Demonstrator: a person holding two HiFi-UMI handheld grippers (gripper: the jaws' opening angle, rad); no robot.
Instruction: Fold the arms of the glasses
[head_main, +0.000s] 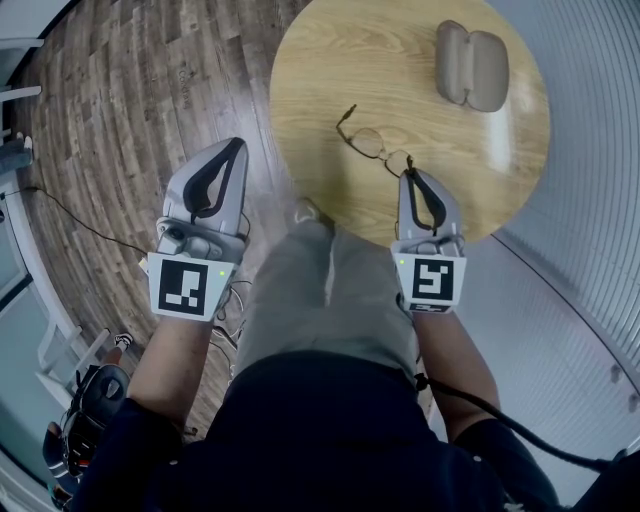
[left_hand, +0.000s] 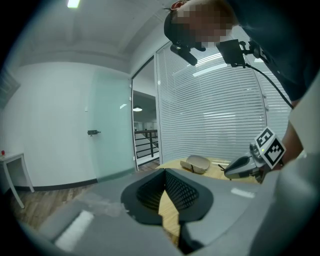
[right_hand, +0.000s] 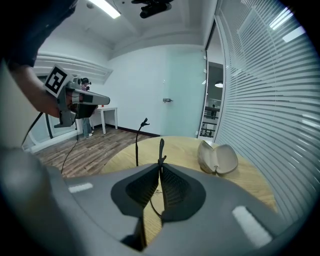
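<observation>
R hand-held gripper (head_main: 409, 176) clamps glasses (head_main: 371, 144) by arm, lenses ahead.

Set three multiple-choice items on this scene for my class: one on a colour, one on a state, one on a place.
1. What colour is the glasses case?
A) red B) beige C) blue
2. How is the right gripper?
A) wide open B) out of sight C) shut on the glasses
3. Where is the left gripper?
A) over the wooden floor B) over the glasses case C) on the glasses

Answers:
1 B: the open case is beige.
2 C: the right gripper view shows its jaws pinching the glasses.
3 A: the head view shows it beside the round table, above floorboards.
</observation>
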